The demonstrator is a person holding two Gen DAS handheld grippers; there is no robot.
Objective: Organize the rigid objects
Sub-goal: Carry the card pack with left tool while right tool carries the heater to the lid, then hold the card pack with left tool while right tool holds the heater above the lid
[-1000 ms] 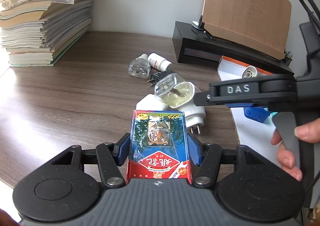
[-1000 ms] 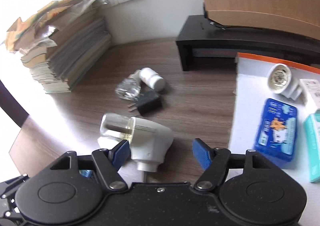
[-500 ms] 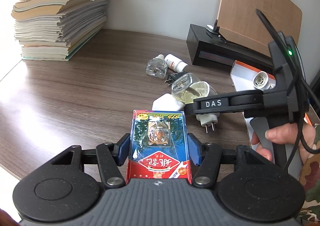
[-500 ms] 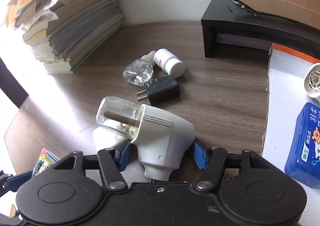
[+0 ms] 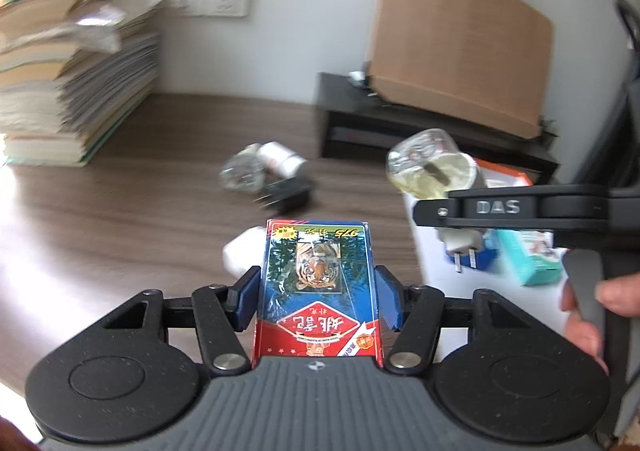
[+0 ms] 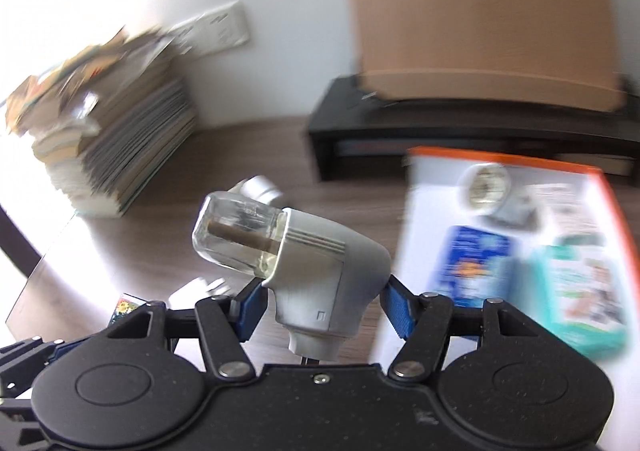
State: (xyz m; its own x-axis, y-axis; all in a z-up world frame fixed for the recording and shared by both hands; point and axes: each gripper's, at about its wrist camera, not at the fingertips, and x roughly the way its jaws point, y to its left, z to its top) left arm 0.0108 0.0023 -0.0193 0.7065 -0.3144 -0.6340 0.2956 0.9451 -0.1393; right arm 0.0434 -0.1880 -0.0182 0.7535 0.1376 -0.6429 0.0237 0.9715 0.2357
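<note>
My left gripper [image 5: 318,295] is shut on a red and blue card box with a tiger picture [image 5: 318,291], held above the wooden desk. My right gripper [image 6: 324,303] is shut on a white plug-in mosquito repellent heater with a clear liquid bottle [image 6: 304,255], lifted off the desk. In the left wrist view the heater [image 5: 436,175] hangs in the air to the right, near the white tray [image 5: 424,251]. The tray with an orange rim [image 6: 416,187] holds a blue box [image 6: 472,263], a teal box [image 6: 580,291] and a round white item [image 6: 484,187].
A clear bottle [image 5: 240,175], a white pill bottle [image 5: 280,163] and a black charger [image 5: 288,195] lie mid-desk. A white object [image 5: 242,259] lies just ahead of the card box. A paper stack [image 5: 68,87] stands left. A black stand with a wooden board [image 5: 432,123] stands at the back.
My right gripper closed on the heater, lifted it off the desk and carried it right toward the tray. My left gripper keeps hold of the card box and both views have swung.
</note>
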